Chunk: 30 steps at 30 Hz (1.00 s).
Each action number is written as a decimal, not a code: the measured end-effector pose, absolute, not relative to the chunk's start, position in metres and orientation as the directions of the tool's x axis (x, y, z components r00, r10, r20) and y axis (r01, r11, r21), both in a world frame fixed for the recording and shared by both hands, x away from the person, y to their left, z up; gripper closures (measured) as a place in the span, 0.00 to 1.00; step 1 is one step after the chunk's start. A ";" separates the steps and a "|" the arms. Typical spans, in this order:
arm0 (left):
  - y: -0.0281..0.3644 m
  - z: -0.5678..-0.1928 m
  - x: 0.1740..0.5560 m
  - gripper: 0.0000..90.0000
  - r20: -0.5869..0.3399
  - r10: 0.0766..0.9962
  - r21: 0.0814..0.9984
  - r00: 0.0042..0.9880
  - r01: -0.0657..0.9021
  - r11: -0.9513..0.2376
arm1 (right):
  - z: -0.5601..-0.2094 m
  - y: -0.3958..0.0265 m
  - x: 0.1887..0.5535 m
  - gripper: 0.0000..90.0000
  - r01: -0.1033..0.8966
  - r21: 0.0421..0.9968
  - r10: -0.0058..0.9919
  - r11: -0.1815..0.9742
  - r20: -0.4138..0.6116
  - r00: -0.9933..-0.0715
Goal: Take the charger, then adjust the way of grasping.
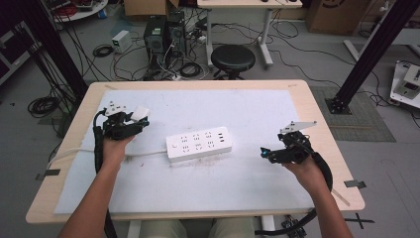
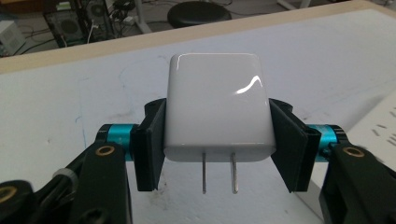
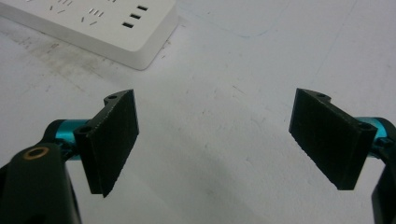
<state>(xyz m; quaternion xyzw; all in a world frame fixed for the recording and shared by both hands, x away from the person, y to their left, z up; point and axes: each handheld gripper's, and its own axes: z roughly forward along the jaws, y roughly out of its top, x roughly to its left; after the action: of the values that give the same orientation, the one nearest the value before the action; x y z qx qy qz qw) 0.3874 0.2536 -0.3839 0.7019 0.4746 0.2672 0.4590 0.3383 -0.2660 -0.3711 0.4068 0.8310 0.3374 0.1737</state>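
Observation:
A white power strip (image 1: 199, 144) lies flat in the middle of the table, sockets up; its edge shows at the right (image 2: 379, 125) of the left gripper view. My left gripper (image 1: 134, 119) is held left of the strip, shut on a white plug-in charger (image 1: 140, 113). Close up, the charger (image 2: 217, 105) sits squarely between the black pads (image 2: 150, 149), its two metal prongs (image 2: 219, 172) pointing back toward the camera. My right gripper (image 1: 265, 152) hovers right of the strip, open and holding nothing. Its own view has the jaws wide apart (image 3: 219, 140) over bare mat, the strip's corner (image 3: 107, 28) beyond.
A white mat (image 1: 198, 188) covers most of the wooden table (image 1: 322, 124). The strip's white cord (image 1: 74, 152) runs off the left edge. Beyond the far edge stand a black stool (image 1: 233, 58), computer towers (image 1: 162, 34) and loose floor cables.

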 end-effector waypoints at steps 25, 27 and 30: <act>0.235 -0.350 0.325 0.47 -0.003 0.794 0.949 0.607 0.251 -0.189 | -0.367 -0.260 0.331 0.18 0.532 0.714 0.772 0.456 -0.020 -0.635; 0.233 -0.349 0.323 0.47 0.003 0.785 0.950 0.620 0.243 -0.195 | -0.367 -0.259 0.331 0.18 0.528 0.715 0.770 0.458 -0.021 -0.638; 0.231 -0.349 0.322 0.47 0.004 0.768 0.949 0.640 0.241 -0.205 | -0.369 -0.257 0.332 0.18 0.538 0.706 0.773 0.460 -0.020 -0.634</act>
<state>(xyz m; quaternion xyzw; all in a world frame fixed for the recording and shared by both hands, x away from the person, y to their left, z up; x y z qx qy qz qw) 0.3218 0.2310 -0.3489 0.7351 0.3430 0.2493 0.5290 0.3322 -0.2572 -0.3686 0.3916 0.8370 0.3416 0.1716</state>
